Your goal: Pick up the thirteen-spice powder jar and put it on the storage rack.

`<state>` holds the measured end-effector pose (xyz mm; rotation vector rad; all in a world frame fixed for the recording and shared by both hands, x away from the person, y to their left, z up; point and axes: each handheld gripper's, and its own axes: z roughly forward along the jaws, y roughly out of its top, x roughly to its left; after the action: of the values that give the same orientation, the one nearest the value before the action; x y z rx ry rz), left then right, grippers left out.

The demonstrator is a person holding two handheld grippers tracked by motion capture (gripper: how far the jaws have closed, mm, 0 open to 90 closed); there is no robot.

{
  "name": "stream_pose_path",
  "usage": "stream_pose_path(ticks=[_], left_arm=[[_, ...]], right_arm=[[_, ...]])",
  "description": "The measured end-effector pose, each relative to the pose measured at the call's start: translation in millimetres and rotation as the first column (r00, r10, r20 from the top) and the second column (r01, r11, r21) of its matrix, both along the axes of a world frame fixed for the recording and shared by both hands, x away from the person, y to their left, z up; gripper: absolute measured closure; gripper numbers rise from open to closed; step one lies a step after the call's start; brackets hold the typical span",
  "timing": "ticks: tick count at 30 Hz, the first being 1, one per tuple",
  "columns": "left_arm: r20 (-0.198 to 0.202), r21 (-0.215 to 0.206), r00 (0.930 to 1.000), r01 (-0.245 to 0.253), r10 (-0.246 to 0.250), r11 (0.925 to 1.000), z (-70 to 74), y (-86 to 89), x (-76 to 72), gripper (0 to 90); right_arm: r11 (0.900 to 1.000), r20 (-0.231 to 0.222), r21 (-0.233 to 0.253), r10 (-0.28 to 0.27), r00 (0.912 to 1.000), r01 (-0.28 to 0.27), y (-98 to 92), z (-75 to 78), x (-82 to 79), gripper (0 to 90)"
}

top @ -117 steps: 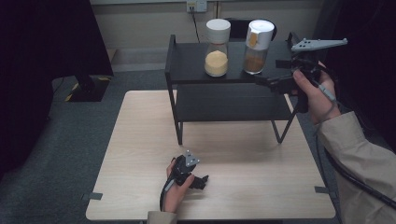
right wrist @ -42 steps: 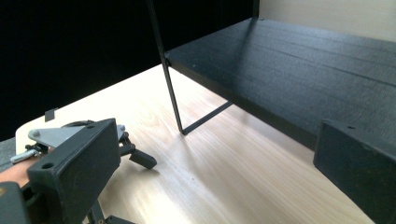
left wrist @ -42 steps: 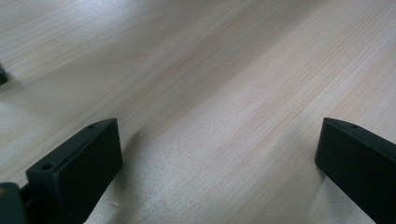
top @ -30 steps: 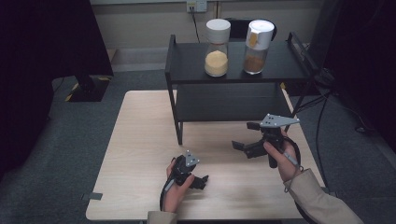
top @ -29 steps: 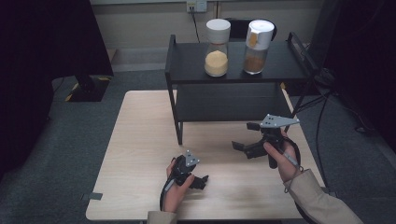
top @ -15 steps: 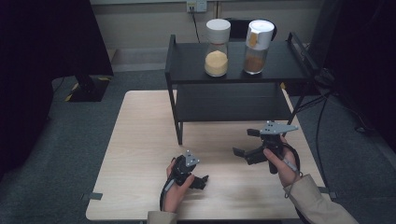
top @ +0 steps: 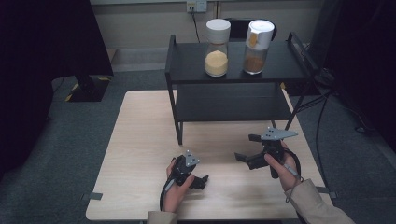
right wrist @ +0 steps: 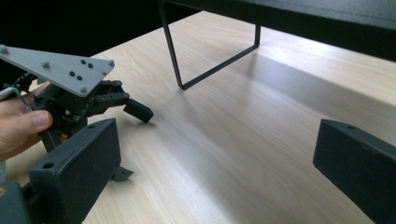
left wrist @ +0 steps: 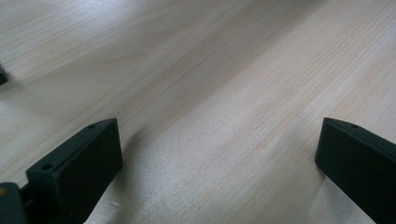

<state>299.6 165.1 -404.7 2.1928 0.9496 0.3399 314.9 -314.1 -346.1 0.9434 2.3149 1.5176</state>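
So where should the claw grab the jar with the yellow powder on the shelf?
Probably the clear glass body of the yellow-powder jar, just under its white lid. It stands upright on the top of the black shelf, with the brown-powder jar close beside it. So come in level from the front, the table side, jaws either side of the round body.

Two jars stand on one black shelf: one (top: 217, 47) with pale yellow contents, one (top: 256, 46) with brown. Each has one white lid. One wooden counter (top: 140, 140) carries the shelf (top: 233, 95), which has two tiers. Two hand-held tools, left (top: 198, 179) and right (top: 246, 150), make up the rest, each with two black jaws.
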Motion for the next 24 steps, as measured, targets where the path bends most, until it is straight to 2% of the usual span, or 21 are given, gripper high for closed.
stream_pose_path(ticks=[24], left_arm=[[0.0,0.0,1.0,0.0,0.0,1.0,0.0,0.0,0.0,0.0]], right_arm=[[0.999,-0.031,-0.04,-0.024,0.9992,0.023,-17.4,-20.2,-7.7,0.0]])
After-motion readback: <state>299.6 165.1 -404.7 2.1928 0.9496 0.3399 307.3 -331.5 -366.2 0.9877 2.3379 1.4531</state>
